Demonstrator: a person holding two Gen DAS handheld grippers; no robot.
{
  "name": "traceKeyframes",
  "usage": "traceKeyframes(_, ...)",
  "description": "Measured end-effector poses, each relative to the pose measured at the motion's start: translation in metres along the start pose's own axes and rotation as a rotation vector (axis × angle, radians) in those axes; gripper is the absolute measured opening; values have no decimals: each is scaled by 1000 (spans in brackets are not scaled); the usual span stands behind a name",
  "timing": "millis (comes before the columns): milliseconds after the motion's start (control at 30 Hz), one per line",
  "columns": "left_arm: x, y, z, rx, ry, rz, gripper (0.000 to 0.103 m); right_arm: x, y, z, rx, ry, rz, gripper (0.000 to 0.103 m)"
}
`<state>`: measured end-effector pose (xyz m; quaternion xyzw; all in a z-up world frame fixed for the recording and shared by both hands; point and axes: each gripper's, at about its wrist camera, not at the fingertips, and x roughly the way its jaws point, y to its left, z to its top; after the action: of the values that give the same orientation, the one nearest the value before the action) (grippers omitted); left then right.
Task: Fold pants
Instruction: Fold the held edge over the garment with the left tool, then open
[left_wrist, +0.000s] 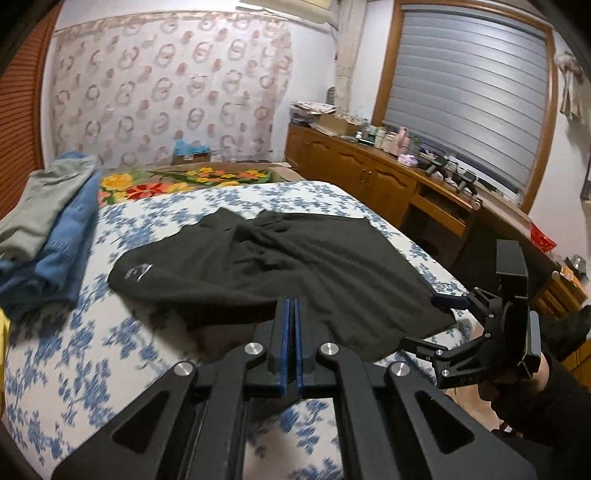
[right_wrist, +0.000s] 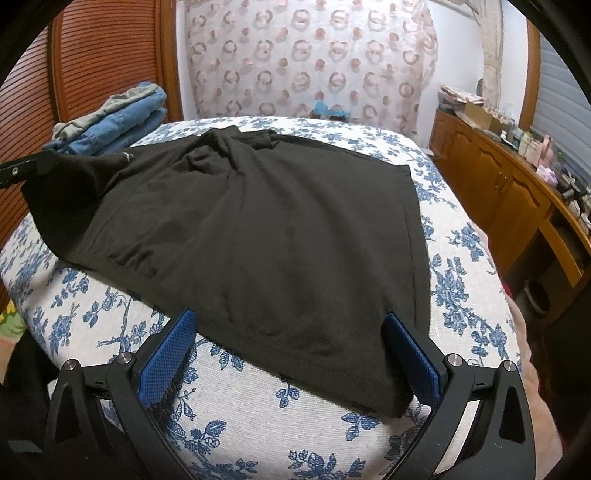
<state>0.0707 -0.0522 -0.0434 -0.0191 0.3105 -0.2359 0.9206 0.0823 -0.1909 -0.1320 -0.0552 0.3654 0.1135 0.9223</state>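
The black pants (left_wrist: 295, 266) lie on the blue-flowered bed, crumpled at the far waist end; they also show in the right wrist view (right_wrist: 266, 229). My left gripper (left_wrist: 291, 306) is shut on the pants' near-left edge; in the right wrist view its tip (right_wrist: 40, 164) holds that corner lifted off the bed. My right gripper (right_wrist: 291, 332) is open, its blue pads (right_wrist: 170, 350) straddling the near end of the pants, low over the cloth. It also shows in the left wrist view (left_wrist: 432, 321) at the pants' right corner.
A stack of folded jeans and a grey garment (left_wrist: 51, 229) sits at the bed's far left, also seen in the right wrist view (right_wrist: 114, 118). A wooden cabinet (left_wrist: 369, 173) with clutter runs along the right. A floral blanket (left_wrist: 177, 181) lies beyond the bed.
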Motion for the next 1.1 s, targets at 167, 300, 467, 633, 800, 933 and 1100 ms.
traceKeyframes(167,14,-13,13,24,8,-44,0,-12,-11,2,27,-23,19,99)
traceKeyframes(300,25,-28,27,52,16,-74,0,-21,-20,4,38,-43,9,97)
traceKeyframes(467,38,-52,43,93,20,-110,0,-30,-33,5,71,-61,30,92)
traceKeyframes(633,49,-74,58,126,28,-146,0,-39,-44,5,91,-83,24,91)
traceKeyframes(800,56,-90,69,140,41,-179,0,-46,-54,3,109,-94,18,91)
traceKeyframes(933,58,-91,67,137,59,-147,2,-47,-57,2,117,-96,26,90)
traceKeyframes(1100,54,-78,59,138,54,-70,27,-46,-56,4,122,-97,39,87)
